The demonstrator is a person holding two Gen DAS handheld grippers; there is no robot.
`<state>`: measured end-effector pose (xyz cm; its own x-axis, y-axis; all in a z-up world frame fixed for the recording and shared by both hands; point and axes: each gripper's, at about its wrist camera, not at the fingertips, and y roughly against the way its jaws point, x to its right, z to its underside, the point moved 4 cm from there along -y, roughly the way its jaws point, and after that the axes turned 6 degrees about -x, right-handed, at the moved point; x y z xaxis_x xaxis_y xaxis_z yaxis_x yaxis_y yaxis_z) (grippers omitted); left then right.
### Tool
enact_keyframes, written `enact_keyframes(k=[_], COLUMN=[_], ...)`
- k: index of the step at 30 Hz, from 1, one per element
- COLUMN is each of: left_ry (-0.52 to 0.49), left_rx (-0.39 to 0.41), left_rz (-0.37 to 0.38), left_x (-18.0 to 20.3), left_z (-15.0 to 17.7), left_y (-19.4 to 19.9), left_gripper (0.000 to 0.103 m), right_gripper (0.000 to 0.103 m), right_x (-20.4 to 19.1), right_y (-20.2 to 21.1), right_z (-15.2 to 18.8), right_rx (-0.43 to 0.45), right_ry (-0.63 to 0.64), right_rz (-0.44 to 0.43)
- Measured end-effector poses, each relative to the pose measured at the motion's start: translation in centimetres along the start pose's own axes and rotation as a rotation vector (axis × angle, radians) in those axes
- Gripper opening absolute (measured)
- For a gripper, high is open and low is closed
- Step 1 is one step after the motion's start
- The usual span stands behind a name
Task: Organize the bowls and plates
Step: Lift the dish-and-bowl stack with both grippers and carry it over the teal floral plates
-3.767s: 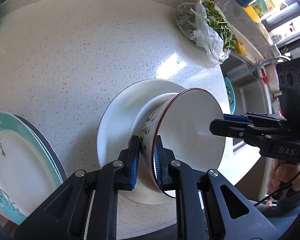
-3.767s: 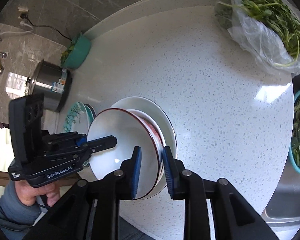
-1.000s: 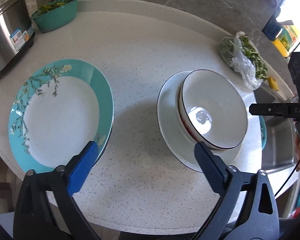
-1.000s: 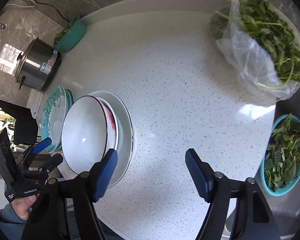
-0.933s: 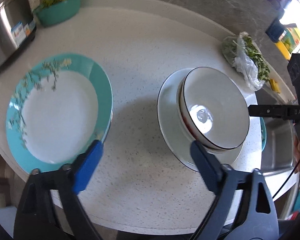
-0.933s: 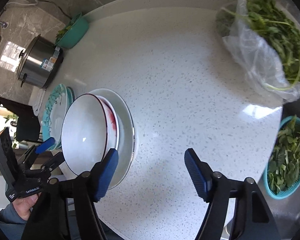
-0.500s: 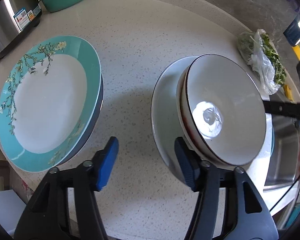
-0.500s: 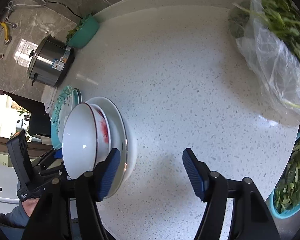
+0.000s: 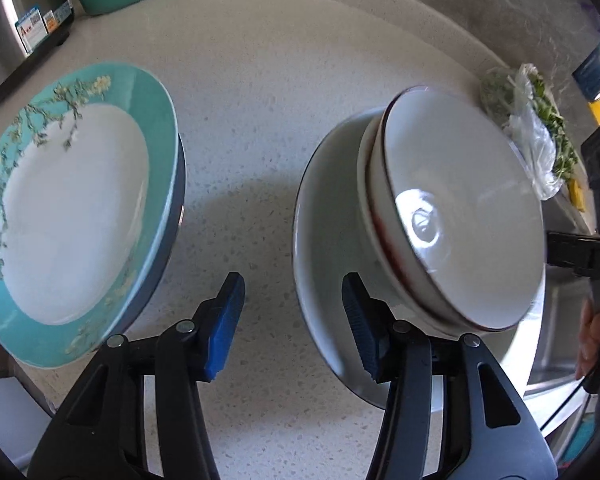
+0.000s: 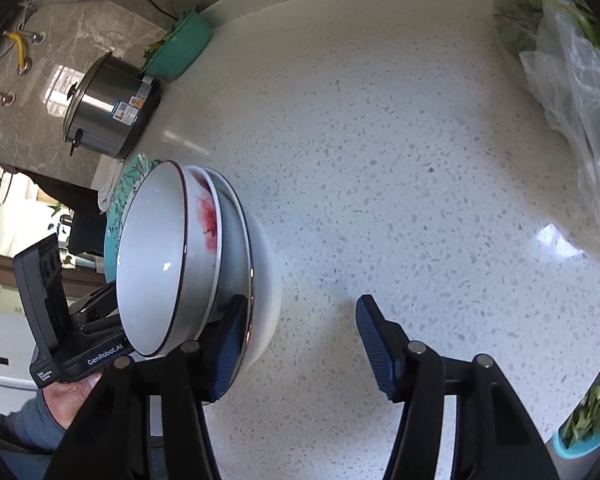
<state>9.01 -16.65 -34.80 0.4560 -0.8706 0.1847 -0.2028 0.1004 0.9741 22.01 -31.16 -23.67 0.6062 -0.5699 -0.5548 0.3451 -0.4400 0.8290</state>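
A white bowl with a dark rim (image 9: 464,216) is nested in a red-patterned bowl, and both sit on a white plate (image 9: 324,232) on the speckled counter. The same stack shows in the right wrist view (image 10: 156,264). A teal floral plate (image 9: 72,208) lies on a dark plate to the left. My left gripper (image 9: 294,320) is open, low between the two stacks, its right pad by the white plate's rim. My right gripper (image 10: 300,348) is open, its left pad (image 10: 228,344) at the white plate's near edge.
A steel cooker (image 10: 108,112) and a teal bowl of greens (image 10: 180,46) stand at the back left. A plastic bag of greens (image 10: 572,60) lies at the right. A teal basket of greens (image 10: 592,420) sits by the sink edge.
Both grippers let go of the bowl and opened after it was nested in the stack. In the last second both moved lower and closer to the white plate, jaws narrowing somewhat.
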Motion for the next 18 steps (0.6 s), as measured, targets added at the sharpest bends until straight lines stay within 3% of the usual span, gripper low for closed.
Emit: enact_keyframes(k=[2,9,11,14,16,18], left_ry=[-0.005,-0.037,-0.045,-0.091,-0.102,-0.088], left_rx=[0.007,0.036,0.037,0.041,0.041,0.043], left_rz=[0.027,0.011,0.019,0.026,-0.001,0.017], left_x=[0.3,1.2,1.6,3.2,3.8,3.7], left_z=[-0.1,-1.1,-1.4,-1.8,-2.0,-2.1], left_y=[-0.4,-0.9,-1.0,-1.3,-1.6,-1.7], left_gripper=[0.049,0.045,0.041,0.023,0.02,0.019], right_gripper=[0.059,0.057,0.053,0.041,0.026,0.025], right_x=[-0.3,-1.0,-1.2,-1.7,-2.1,-2.4], right_y=[-0.1,-1.2,-1.5,-2.0,-2.4,-2.8], right_z=[0.0,-0.8,-1.1,-1.3,-1.2,-1.2], right_rx=[-0.001,-0.024,-0.025,-0.027,-0.023,-0.023], right_ry=[0.036,0.088,0.095,0.103,0.112,0.112], right_rz=[0.023,0.065,0.056,0.03,0.0,-0.006])
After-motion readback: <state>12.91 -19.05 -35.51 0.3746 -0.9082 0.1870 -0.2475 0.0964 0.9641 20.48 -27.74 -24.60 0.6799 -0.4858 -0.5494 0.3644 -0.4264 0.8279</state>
